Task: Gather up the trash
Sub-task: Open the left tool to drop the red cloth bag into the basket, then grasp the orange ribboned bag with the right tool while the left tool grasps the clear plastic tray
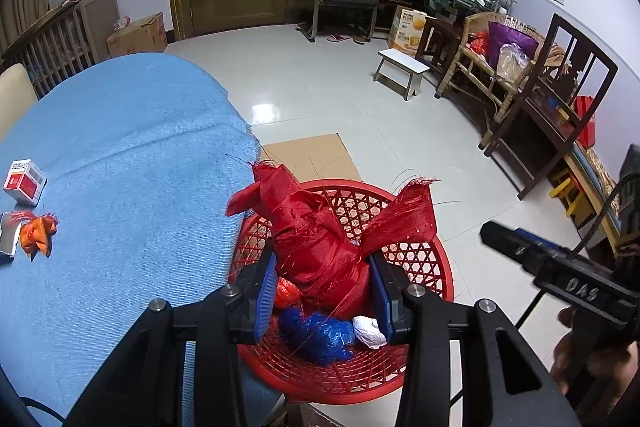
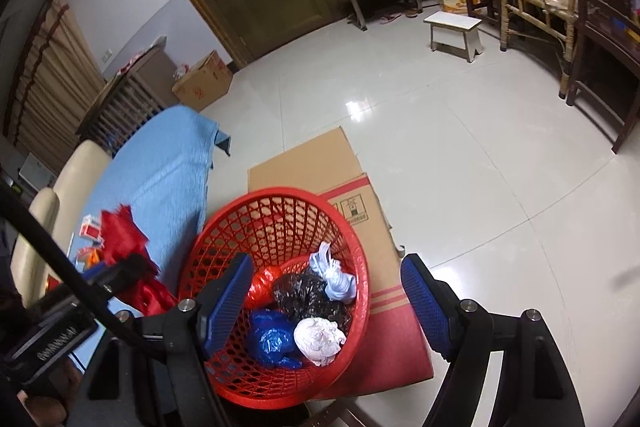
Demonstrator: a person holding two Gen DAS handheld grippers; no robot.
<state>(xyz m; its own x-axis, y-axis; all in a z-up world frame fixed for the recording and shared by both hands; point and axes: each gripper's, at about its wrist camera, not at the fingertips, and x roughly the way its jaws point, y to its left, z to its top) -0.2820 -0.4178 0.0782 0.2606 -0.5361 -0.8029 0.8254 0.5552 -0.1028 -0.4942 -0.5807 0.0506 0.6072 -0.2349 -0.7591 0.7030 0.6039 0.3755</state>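
Left gripper [image 1: 322, 291] clamped on a crumpled red mesh bundle [image 1: 320, 239], blue pads [image 1: 266, 291] pressing its lower part from both sides. Bundle rising up and away beyond the fingertips, two frayed ends flaring out to either side. Held directly above the red plastic basket [image 1: 424, 259], just past the edge of the blue cloth [image 1: 120, 155] covering the table. Seen from the right wrist, same bundle [image 2: 128, 247] at the far left, over the cloth's border [image 2: 168, 163] and beside the basket rim [image 2: 280, 193].

Right gripper [image 2: 326, 297] spread wide, nothing between the fingers; left pad [image 2: 228, 301] over the near inner wall of the basket, right pad [image 2: 424, 301] outside it, over flattened cardboard [image 2: 320, 155] on the pale tiled floor. Basket contents straight ahead of and below the open fingers: red bag [image 2: 262, 285], black bag [image 2: 304, 295], pale blue-white wad [image 2: 336, 277], blue bag [image 2: 272, 341], pinkish-white wad [image 2: 320, 341]. Right gripper body also visible in the left wrist view [image 1: 560, 267], off to the right of the basket.

Left on the cloth, well apart from the left gripper: a small red and white box [image 1: 24, 181], a crumpled orange wrapper [image 1: 38, 235], and a silvery packet [image 1: 8, 239] touching the wrapper at the frame's edge.
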